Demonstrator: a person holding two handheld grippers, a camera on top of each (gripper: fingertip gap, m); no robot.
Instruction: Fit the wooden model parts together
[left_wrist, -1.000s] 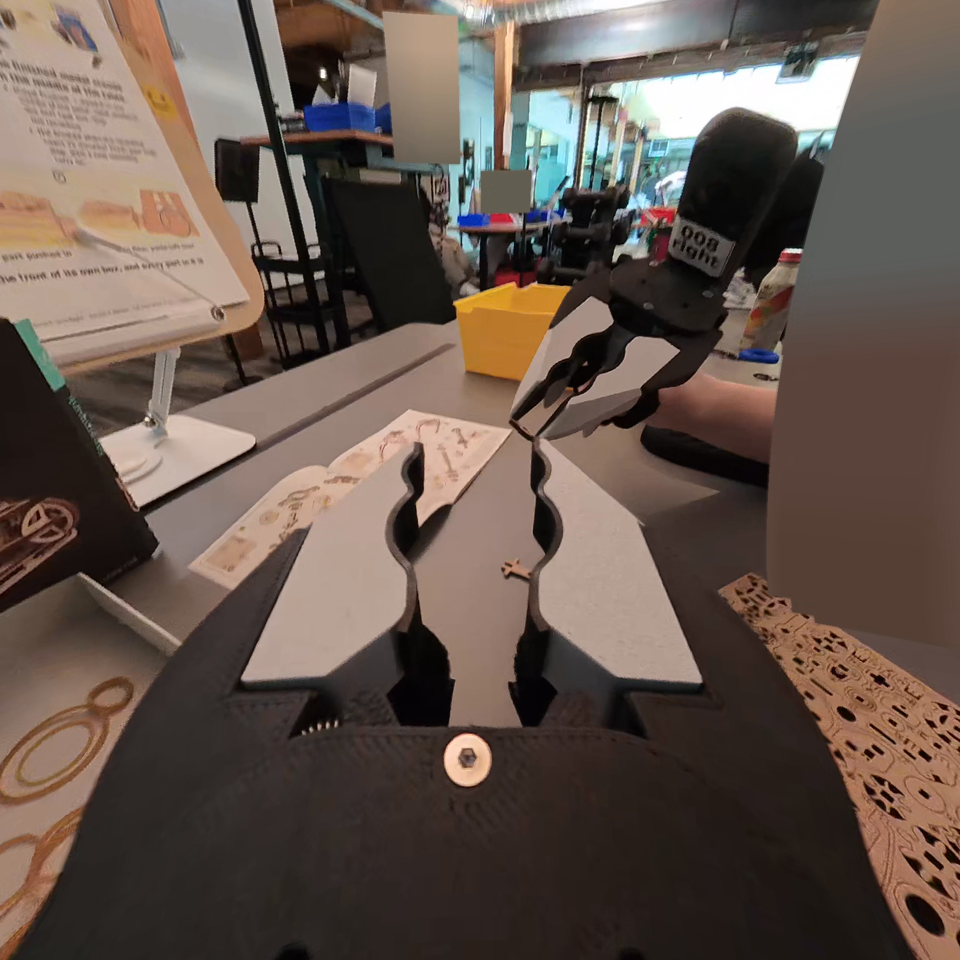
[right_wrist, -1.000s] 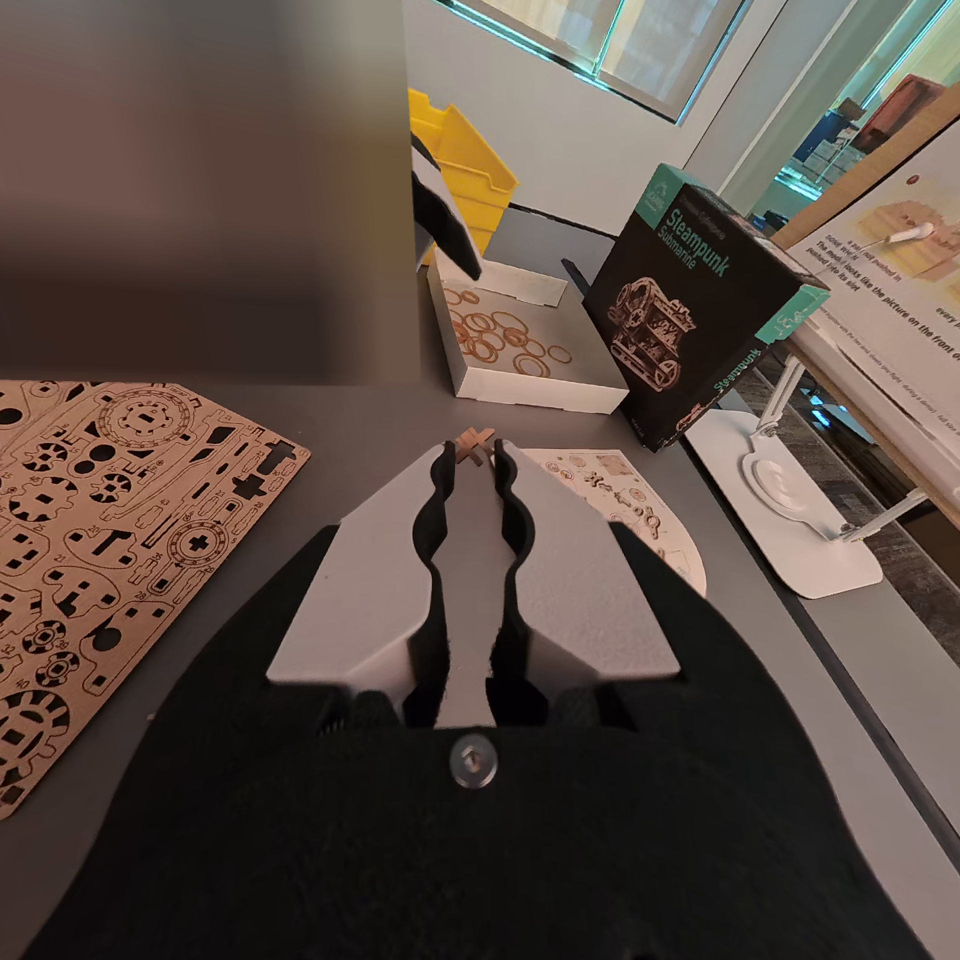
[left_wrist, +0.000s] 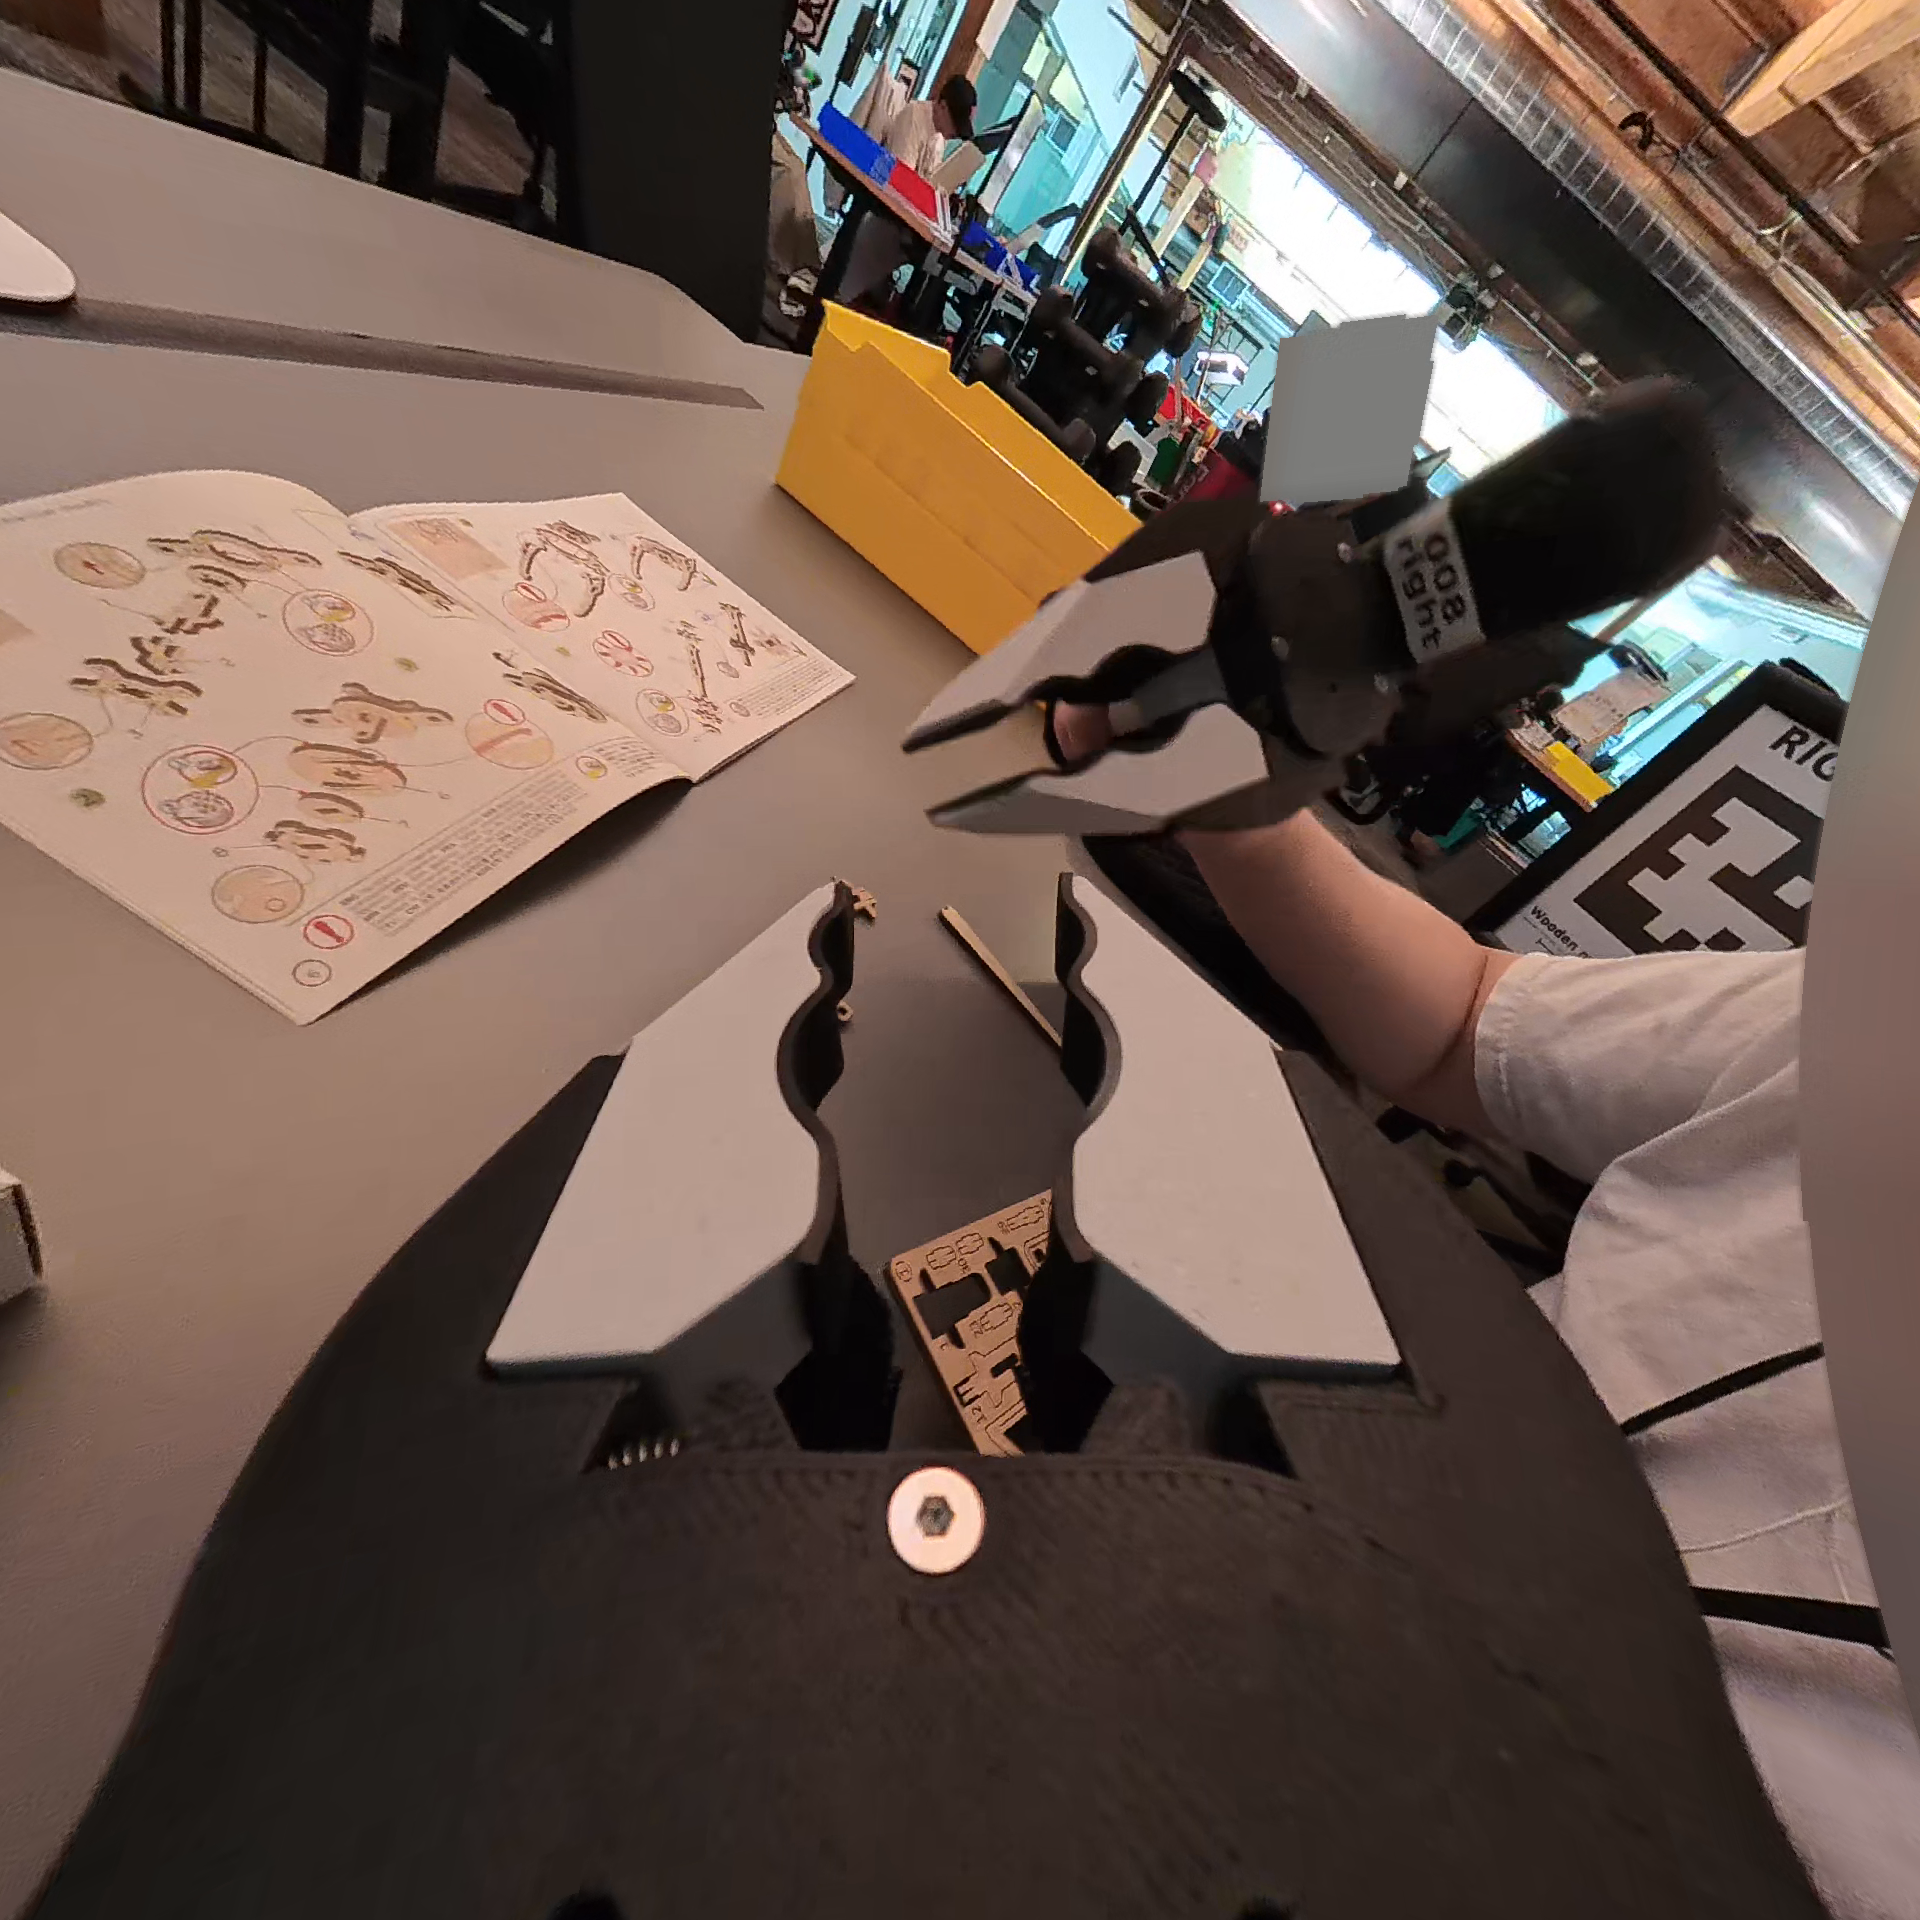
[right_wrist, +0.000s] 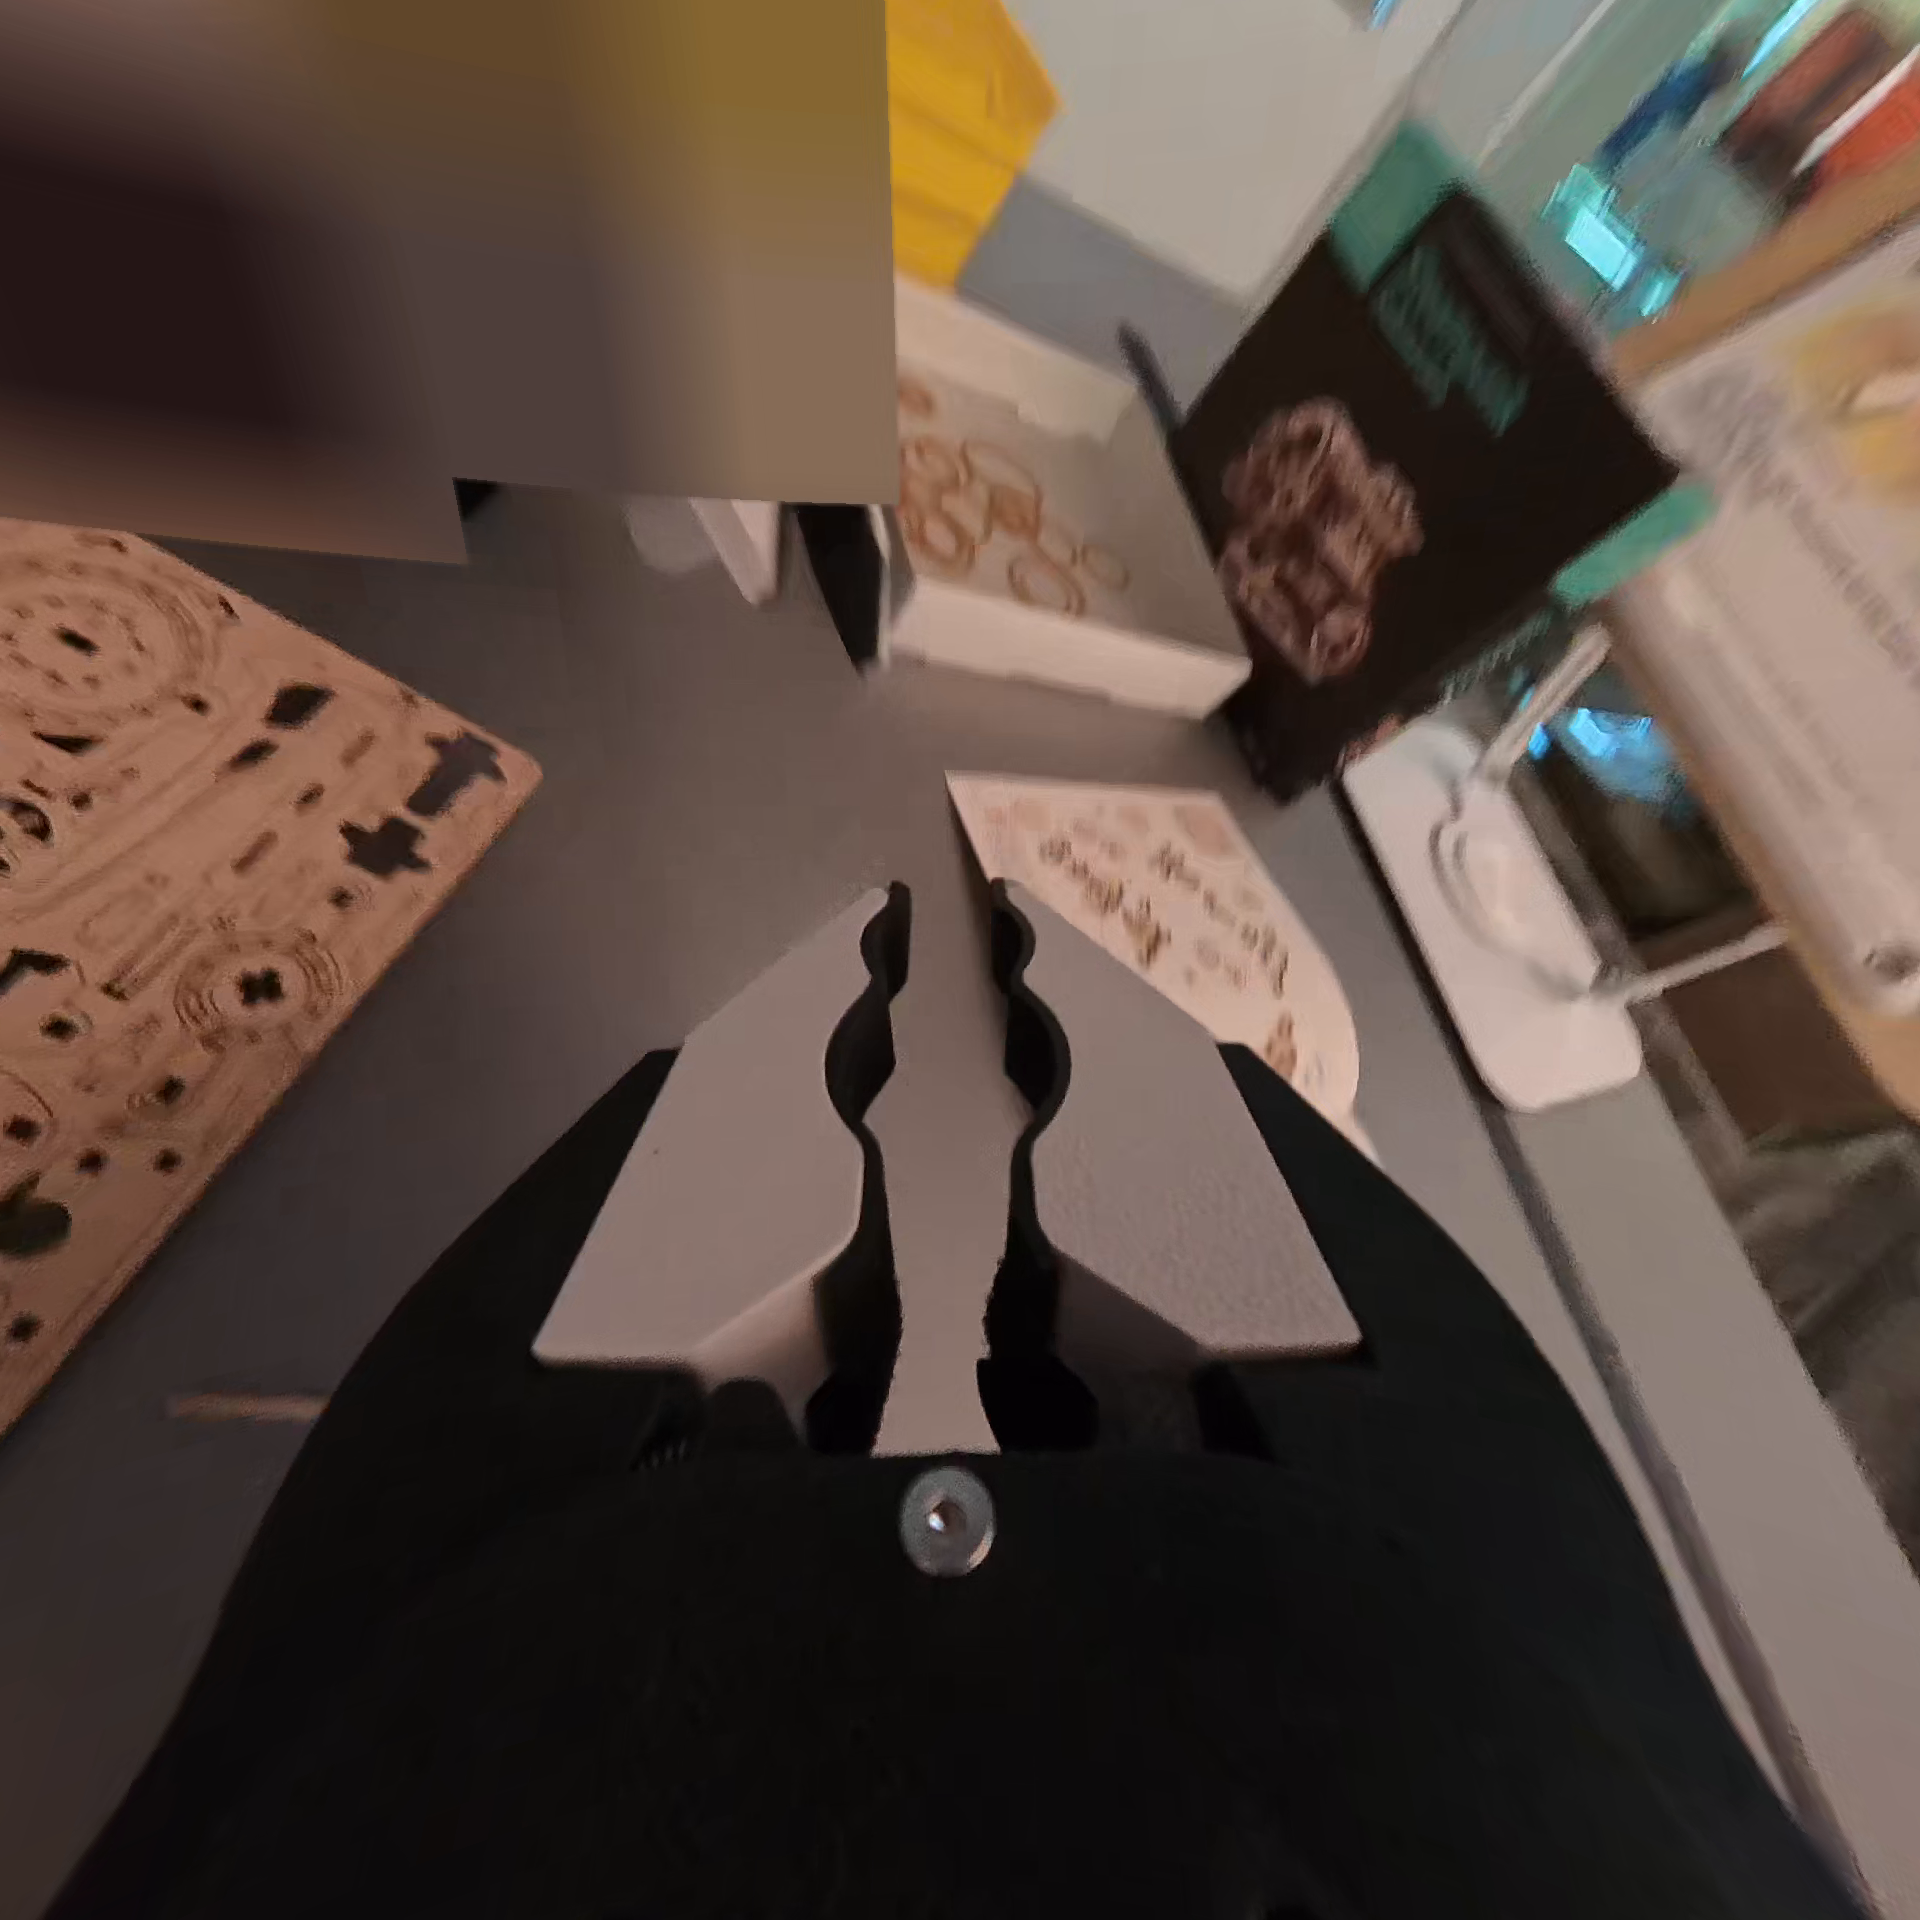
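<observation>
Left wrist view: a grey table (left_wrist: 312, 1195) in a busy workshop carries an open instruction booklet (left_wrist: 395, 707) and a yellow bin (left_wrist: 935, 499). The left gripper (left_wrist: 951, 914) hangs with its fingers wide apart, a small wooden cross piece (left_wrist: 860, 902) by its left tip and a thin wooden stick (left_wrist: 997, 971) between them. The right gripper (left_wrist: 925, 779) hovers just beyond, tips narrowly parted and empty. In the blurred right wrist view, a punched wooden sheet (right_wrist: 187, 883) lies left, and a dark box (right_wrist: 1423, 499) stands beside a white tray (right_wrist: 1039, 623) of rings.
</observation>
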